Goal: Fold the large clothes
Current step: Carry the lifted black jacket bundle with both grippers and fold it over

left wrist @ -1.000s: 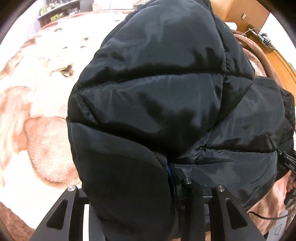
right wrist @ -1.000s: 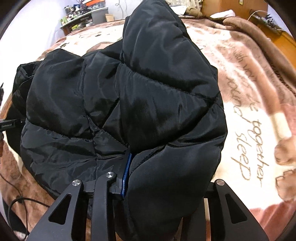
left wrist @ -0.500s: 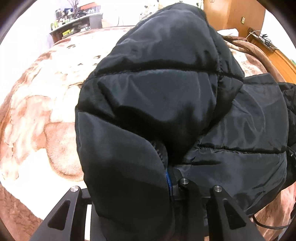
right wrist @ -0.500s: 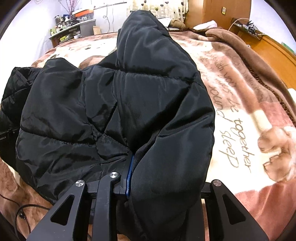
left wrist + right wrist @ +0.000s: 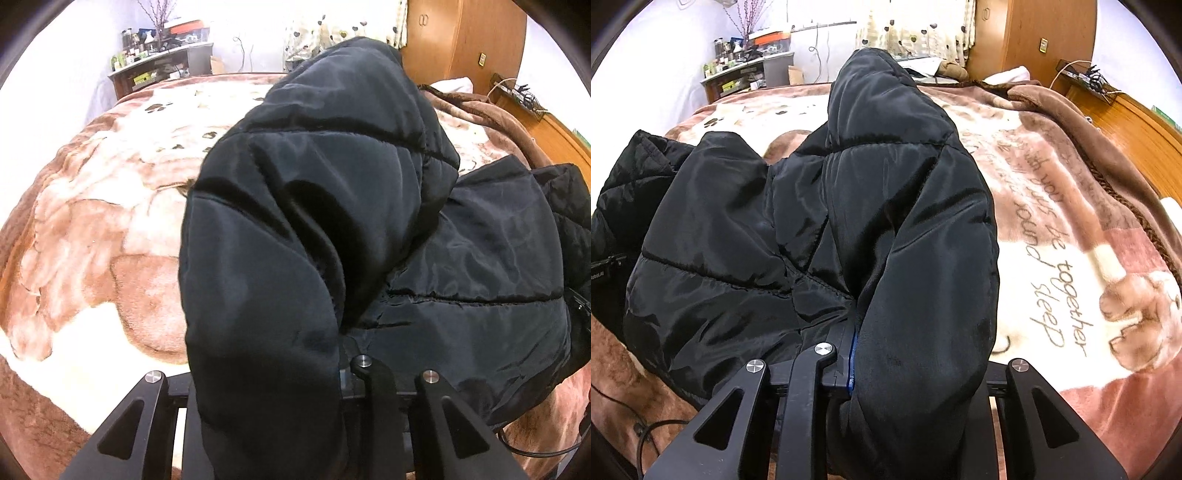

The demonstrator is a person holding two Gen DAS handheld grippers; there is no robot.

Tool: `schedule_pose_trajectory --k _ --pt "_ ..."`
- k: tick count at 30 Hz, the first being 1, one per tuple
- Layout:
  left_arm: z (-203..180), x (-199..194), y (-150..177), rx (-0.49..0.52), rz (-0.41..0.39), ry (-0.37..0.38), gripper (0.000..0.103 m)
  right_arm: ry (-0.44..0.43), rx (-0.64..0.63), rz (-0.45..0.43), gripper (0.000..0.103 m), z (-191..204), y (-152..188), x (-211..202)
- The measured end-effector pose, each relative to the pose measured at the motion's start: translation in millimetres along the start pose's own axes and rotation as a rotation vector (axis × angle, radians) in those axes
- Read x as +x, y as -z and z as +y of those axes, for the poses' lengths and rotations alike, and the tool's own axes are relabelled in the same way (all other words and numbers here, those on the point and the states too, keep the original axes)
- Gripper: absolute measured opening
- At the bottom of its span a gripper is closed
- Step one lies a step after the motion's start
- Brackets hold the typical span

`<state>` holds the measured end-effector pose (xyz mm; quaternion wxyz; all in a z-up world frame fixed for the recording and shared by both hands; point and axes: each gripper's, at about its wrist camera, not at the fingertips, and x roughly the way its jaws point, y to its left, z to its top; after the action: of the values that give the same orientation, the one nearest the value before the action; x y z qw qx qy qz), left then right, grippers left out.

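A black puffer jacket lies on a bed covered by a brown and cream blanket. Both grippers hold it by a near edge, and from each grip a padded fold rises and drapes back over the fingers toward the camera.

The left gripper has its jaws pinching the jacket: thick fabric fills the gap and hides the left finger, while the right finger presses against it from the side. The jaws have just been closing further on the cloth. Beyond the grip the quilted body spreads to the right, toward the other gripper, whose black frame just shows at the picture's right edge.

The right gripper is likewise clamped on the jacket, its jaws having just been closing too. Its left finger, with a blue pad showing at the inner face, bears against the fold; the right finger is buried under cloth. From this view the rest of the jacket lies to the left, its quilted lining turned up at the far left.

The blanket carries a bear print and script lettering (the words "together" and "sleep" are readable). Behind the bed stand a cluttered shelf, a heart-patterned curtain and a wooden wardrobe.
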<state>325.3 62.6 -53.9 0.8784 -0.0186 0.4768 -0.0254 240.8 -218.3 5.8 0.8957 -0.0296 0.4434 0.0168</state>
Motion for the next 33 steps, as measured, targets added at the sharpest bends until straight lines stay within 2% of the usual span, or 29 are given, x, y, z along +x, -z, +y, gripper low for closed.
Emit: schedule_pose_trajectory --k 1,4,8,16,26,33 --pt "0.9 -1.8 0.4 0.002 -0.003 -0.004 0.029 -0.003 0.001 -0.005 0.023 0.1 10.9 -7.7" --pt "14.5 -15.7 9.8 -0.017 -0.024 0.001 0.028 -0.011 -0.002 -0.032 0.023 -0.1 11.8 -6.9" --pt "20.1 -25.6 4.5 -0.015 -0.053 -0.013 0.027 -0.029 0.001 -0.062 0.022 13.3 4.0 -8.8" --pt "33.5 -50.0 13.9 -0.047 -0.093 -0.037 0.026 -0.07 -0.01 -0.096 0.022 38.5 -13.4 -6.2" --pt "65.9 -72.5 24.5 -0.104 -0.138 -0.063 0.024 -0.124 -0.072 -0.154 0.022 87.9 -35.9 -13.4" --pt "104.5 -73.0 21.7 -0.14 -0.161 -0.081 0.021 -0.166 -0.108 -0.185 0.021 122.4 -45.5 -15.6"
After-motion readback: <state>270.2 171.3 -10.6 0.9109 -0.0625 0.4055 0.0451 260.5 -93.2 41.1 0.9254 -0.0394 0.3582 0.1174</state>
